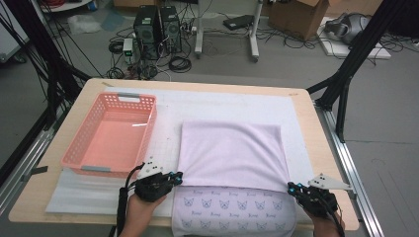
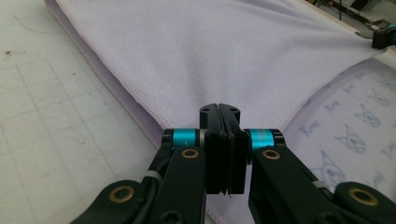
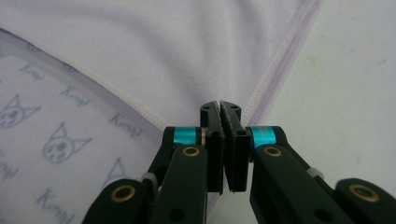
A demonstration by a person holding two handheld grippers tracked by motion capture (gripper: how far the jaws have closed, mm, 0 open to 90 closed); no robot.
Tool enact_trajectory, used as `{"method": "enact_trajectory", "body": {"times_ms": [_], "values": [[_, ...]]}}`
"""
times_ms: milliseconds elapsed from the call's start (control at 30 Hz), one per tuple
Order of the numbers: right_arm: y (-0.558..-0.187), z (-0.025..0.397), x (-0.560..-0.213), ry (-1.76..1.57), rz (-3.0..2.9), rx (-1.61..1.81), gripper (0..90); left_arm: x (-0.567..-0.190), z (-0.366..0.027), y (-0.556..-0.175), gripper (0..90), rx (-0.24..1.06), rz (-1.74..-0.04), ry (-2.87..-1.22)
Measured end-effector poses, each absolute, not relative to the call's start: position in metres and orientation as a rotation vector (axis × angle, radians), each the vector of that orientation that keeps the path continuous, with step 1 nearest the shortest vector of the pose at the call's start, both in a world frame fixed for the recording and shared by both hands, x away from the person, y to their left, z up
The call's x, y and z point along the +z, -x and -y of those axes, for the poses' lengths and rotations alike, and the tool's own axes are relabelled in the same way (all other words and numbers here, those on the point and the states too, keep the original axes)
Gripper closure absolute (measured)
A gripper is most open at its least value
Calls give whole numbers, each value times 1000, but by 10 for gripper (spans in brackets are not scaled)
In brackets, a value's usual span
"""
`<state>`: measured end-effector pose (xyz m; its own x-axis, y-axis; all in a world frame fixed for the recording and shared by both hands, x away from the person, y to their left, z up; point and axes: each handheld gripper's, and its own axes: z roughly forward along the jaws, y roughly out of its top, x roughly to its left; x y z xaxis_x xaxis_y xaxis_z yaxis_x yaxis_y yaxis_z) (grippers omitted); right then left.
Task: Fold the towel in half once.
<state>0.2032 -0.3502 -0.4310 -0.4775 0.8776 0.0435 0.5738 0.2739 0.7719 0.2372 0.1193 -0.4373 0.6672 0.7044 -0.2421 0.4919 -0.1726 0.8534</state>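
Near edge first: the left gripper (image 1: 174, 177) and right gripper (image 1: 295, 188) are each held at a near corner of the folded layer of the lilac towel (image 1: 232, 153). In the left gripper view the fingers (image 2: 219, 140) are seen pressed fully together on the towel hem; in the right gripper view the fingers (image 3: 223, 140) are likewise closed flat on the hemmed corner. A pinch on one layer or on more cannot be told from these views — probably the top layer alone.

The towel is spread on the white mat (image 1: 222, 106) in the middle of the tabletop (image 1: 306, 123). A plain lilac flap is laid over the far part, and a strip of the cat-print side (image 1: 232, 207) is left exposed nearest the person, hanging slightly past the near tabletop edge. One fold is judged to be in hand, not finished: the flap edge is held, not yet laid to its final line. Further folds and, likely, placing into the pink basket (image 1: 111, 136) are judged to remain.

Room: the basket is set just left of the towel, empty, close to the left gripper's side. Bare mat is open beyond the towel's far edge — free travel forward. On the right, only a narrow band of mat and tabletop is left before the edge.
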Motion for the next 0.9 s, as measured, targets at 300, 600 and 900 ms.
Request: {"method": "enact_trajectory", "body": {"times_ms": [300, 600, 900], "values": [[-168, 350, -432, -1304, -2169, 1049, 882, -440, -123, -203, 885, 235, -943, -1822], [-124, 348, -431, -1295, -2177, 1043, 882, -440, -126, -164, 885, 226, -930, -1818], [-92, 350, -429, -1305, -2192, 1053, 882, -441, -129, -133, 886, 177, -902, -1822]]}}
